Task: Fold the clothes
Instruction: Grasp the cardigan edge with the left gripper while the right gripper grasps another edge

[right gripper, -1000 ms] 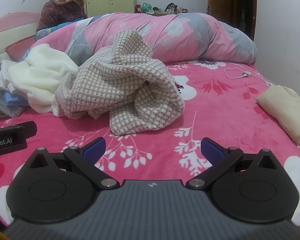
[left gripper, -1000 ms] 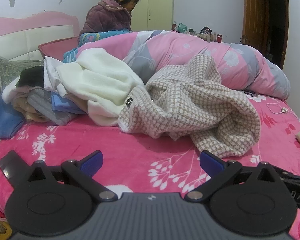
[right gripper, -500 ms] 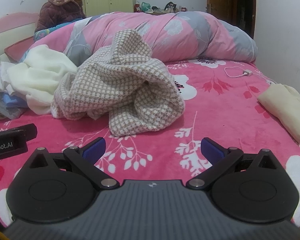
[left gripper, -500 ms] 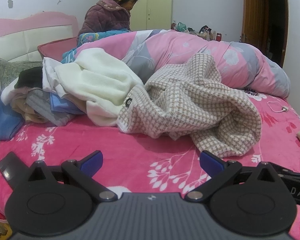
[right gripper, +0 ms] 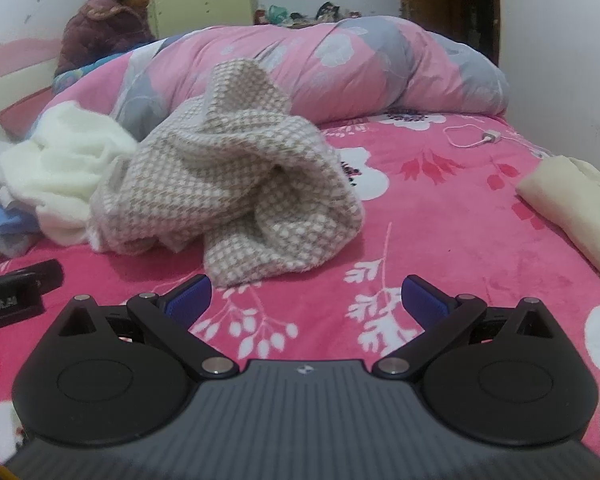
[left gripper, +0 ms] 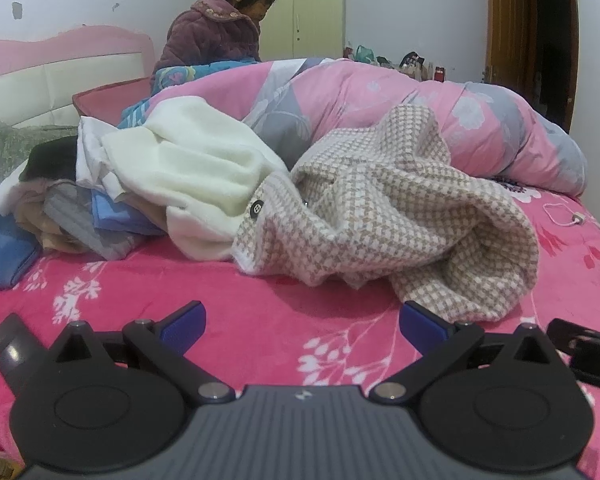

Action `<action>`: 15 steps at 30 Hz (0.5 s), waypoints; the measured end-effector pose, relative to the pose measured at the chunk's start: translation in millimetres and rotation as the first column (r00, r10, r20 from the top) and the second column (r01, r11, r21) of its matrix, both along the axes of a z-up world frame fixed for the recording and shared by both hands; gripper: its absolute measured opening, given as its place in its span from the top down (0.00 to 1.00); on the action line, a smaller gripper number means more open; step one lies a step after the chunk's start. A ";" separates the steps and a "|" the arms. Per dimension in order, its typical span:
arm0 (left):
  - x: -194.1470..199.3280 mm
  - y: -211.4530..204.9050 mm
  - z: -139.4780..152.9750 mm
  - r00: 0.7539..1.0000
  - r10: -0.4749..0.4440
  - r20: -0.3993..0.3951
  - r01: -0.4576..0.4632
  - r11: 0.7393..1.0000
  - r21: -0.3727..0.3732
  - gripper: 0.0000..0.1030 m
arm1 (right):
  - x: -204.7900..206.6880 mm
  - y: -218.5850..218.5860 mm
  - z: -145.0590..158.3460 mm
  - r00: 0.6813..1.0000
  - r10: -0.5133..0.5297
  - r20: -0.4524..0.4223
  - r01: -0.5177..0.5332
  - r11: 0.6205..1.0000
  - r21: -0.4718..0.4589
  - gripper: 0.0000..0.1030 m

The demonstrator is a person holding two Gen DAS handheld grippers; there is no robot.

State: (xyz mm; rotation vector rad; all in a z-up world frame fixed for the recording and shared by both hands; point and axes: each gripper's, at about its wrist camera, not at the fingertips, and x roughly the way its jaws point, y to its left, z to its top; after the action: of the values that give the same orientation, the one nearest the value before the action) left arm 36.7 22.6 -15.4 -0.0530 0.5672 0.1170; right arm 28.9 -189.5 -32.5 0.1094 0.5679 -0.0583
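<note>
A crumpled checked garment (left gripper: 384,208) in beige and white lies in a heap in the middle of the bed (left gripper: 260,312), on the pink flowered cover. A dark button (left gripper: 256,208) shows on its left edge. Its near fold reaches toward both claws without touching either. Just to its left, touching it, a cream fleece garment (left gripper: 188,168) lies over a pile of clothes (left gripper: 72,216) in grey, blue and tan. Behind both runs a rolled pink and grey quilt (left gripper: 380,96), across the far side of the bed.

The left claw (left gripper: 302,322) hangs low over the cover near the garment, fingers spread wide, holding nothing. The right claw (right gripper: 306,298) does the same from further right, also spread wide and empty; the garment's near edge sits just beyond its left finger.

On the right side of the bed lies a folded cream cloth (right gripper: 572,208), well apart from the heap. A white charging cable (right gripper: 476,138) lies farther off. A person in a purple padded jacket (left gripper: 212,36) sits at the far left, beyond the quilt, near a pink headboard (left gripper: 52,64).
</note>
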 end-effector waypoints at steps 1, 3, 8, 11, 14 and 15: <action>5.2 2.4 -0.4 1.000 -0.005 0.001 0.005 1.000 -0.017 0.00 | 2.4 -3.2 -0.8 1.000 -0.003 0.008 0.003 1.000 0.005 0.01; 15.4 5.6 -0.5 1.000 -0.009 0.008 0.009 0.999 -0.034 0.00 | 10.6 -10.3 0.3 1.000 0.005 0.024 -0.005 1.000 0.018 0.01; 49.8 2.9 0.8 0.997 -0.040 0.059 0.040 0.999 -0.002 0.00 | 38.8 -21.7 0.6 0.995 0.021 0.100 -0.021 1.000 -0.005 0.01; 72.1 -0.8 0.9 0.992 -0.080 0.100 0.079 0.997 0.019 0.00 | 61.4 -29.0 0.5 0.987 0.050 0.151 -0.047 0.999 -0.017 0.01; 95.9 -6.4 -0.5 0.986 -0.103 0.128 0.099 0.994 0.037 0.00 | 90.9 -37.0 0.2 0.982 0.092 0.165 -0.092 0.996 -0.005 0.01; 103.9 -8.2 -1.3 0.984 -0.113 0.137 0.108 0.993 0.037 0.00 | 100.2 -38.8 -0.1 0.981 0.104 0.166 -0.103 0.995 -0.009 0.01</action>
State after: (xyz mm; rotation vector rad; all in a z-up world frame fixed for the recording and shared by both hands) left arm 140.6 14.4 -16.7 -0.0007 0.4283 0.0133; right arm 129.1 -228.3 -32.6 0.0834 0.4058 0.0517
